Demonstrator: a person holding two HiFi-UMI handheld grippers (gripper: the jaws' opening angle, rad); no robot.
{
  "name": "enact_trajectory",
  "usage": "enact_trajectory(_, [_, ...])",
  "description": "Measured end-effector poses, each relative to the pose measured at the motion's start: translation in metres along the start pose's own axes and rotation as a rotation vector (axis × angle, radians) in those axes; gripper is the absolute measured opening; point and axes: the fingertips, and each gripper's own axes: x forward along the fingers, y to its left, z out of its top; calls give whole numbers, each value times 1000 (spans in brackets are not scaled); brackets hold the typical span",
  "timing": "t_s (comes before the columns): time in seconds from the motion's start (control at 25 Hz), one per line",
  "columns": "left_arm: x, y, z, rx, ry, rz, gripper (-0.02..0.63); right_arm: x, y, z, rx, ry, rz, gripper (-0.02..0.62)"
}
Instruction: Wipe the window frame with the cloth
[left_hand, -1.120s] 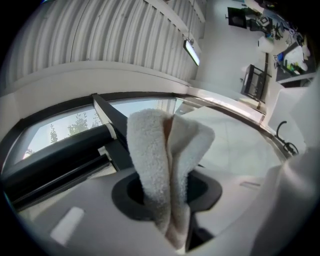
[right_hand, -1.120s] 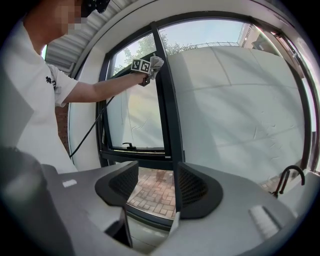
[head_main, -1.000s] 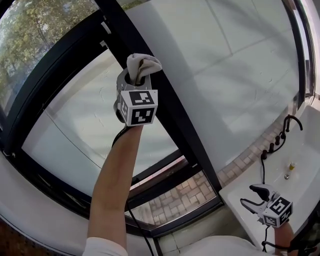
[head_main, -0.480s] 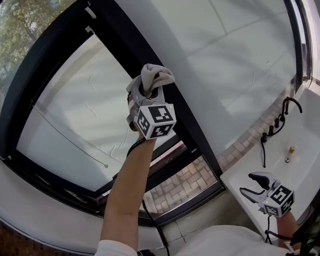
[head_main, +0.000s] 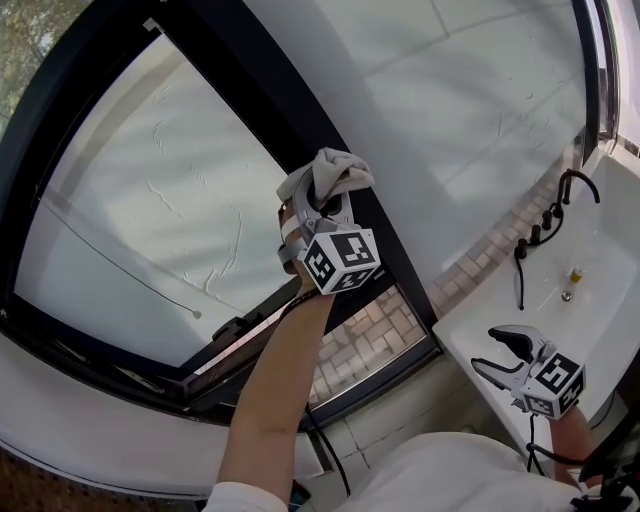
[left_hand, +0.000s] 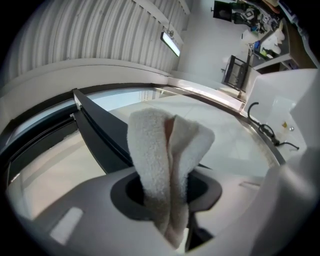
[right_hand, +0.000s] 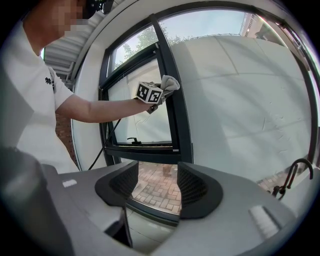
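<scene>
- The left gripper (head_main: 322, 200) is held high, its fingers clenched on a folded cream terry cloth (head_main: 336, 170). The cloth's looped nap shows only in the left gripper view.
- The cloth is at the upright bar of the matte black window frame (head_main: 245, 85).
- The right gripper (head_main: 493, 352) hangs low over a white basin (head_main: 600, 270). Its ribbed black fingers are apart with nothing between them.
- The marker cube (head_main: 342, 260) bears square black-and-white patterns and no readable writing.

Head view: directed steeply down over the window frame (head_main: 265, 100).
Left gripper view: held close against it.
Right gripper view: aimed at it from farther back.
Shared: the frame.
</scene>
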Motion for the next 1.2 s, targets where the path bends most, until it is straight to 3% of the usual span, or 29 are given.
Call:
enact_trajectory(0.32, [-18,-76,-37,18,16,-42,135,-2,-7,-14,15,50,-12,247])
enact_trajectory(0.6, [-35,-155,-76,51,65,-138,135,-6,-21,-19,11,89,-41,247])
enact_trajectory(0.84, [-47,-202,-100,25,102,-176,135,-7,-31,-28,21,126,-55,247])
enact_trajectory(1.0, [-57,-247,-123,24,143,-247,135,-5,-31,-34,24,164,-48,247])
enact_trajectory(1.2, [-69,-294,-144,-43,224,-331,137,-2,-30,-39,28,209,-30,247])
